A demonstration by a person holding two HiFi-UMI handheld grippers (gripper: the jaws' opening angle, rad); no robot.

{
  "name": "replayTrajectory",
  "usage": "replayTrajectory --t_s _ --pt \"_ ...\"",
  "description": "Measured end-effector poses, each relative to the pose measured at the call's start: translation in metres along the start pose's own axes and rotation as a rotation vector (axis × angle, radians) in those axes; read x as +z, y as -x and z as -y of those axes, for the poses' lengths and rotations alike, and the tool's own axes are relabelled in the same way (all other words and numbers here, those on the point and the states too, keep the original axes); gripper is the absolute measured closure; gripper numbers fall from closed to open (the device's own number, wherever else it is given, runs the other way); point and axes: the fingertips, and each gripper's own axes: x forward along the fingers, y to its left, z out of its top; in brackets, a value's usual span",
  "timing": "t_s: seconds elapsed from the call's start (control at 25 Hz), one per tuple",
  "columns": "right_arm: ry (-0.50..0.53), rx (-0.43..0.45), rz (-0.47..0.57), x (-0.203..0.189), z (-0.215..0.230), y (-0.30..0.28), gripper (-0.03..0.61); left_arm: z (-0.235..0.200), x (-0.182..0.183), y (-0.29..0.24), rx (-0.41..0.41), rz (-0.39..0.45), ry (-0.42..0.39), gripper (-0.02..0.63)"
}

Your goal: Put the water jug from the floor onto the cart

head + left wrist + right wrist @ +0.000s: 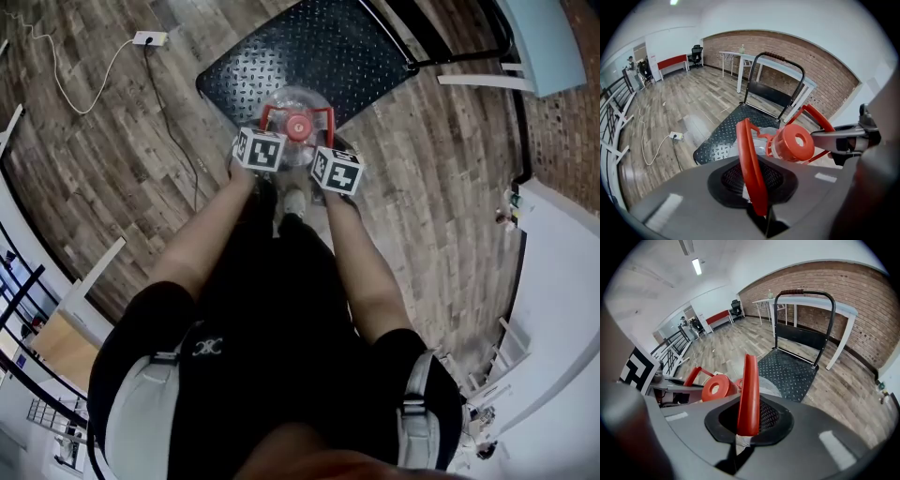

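Note:
The clear water jug (296,105) with its red cap (298,127) is at the near edge of the cart's black studded platform (319,47). I cannot tell whether it rests on the platform. My left gripper (757,201) is shut on one side of the jug's red handle (751,164), with the cap (794,142) just beyond. My right gripper (746,430) is shut on the handle's other side (750,394). In the head view the two marker cubes (260,150) (337,171) flank the cap, hiding the jaws.
The cart's black push bar (806,294) stands at the platform's far end. Behind it are a white table (811,303) and a brick wall. A white power strip (150,38) with cables lies on the wood floor to the left. The person's legs are just behind the jug.

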Motion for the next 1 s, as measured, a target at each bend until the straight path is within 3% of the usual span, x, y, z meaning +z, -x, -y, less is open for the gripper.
replayTrajectory --t_s 0.36,0.52,0.68,0.88,1.0 --pt "-0.065 -0.022 -0.024 -0.021 0.014 -0.014 0.547 -0.007 -0.029 -0.019 0.002 -0.068 -0.003 0.569" --pt "-0.069 -0.004 -0.013 -0.021 0.015 -0.014 0.541 -0.007 -0.031 -0.019 -0.001 -0.062 0.007 0.512" --pt "-0.059 0.03 0.007 -0.016 0.016 -0.01 0.433 -0.005 -0.026 -0.014 0.007 -0.036 0.029 0.434" --pt "-0.04 0.09 0.093 0.002 0.002 0.01 0.336 -0.015 -0.016 0.01 0.063 0.042 0.074 0.44" --pt "-0.005 0.1 0.137 0.013 -0.001 0.027 0.333 -0.015 -0.007 0.031 0.064 0.087 0.107 0.453"
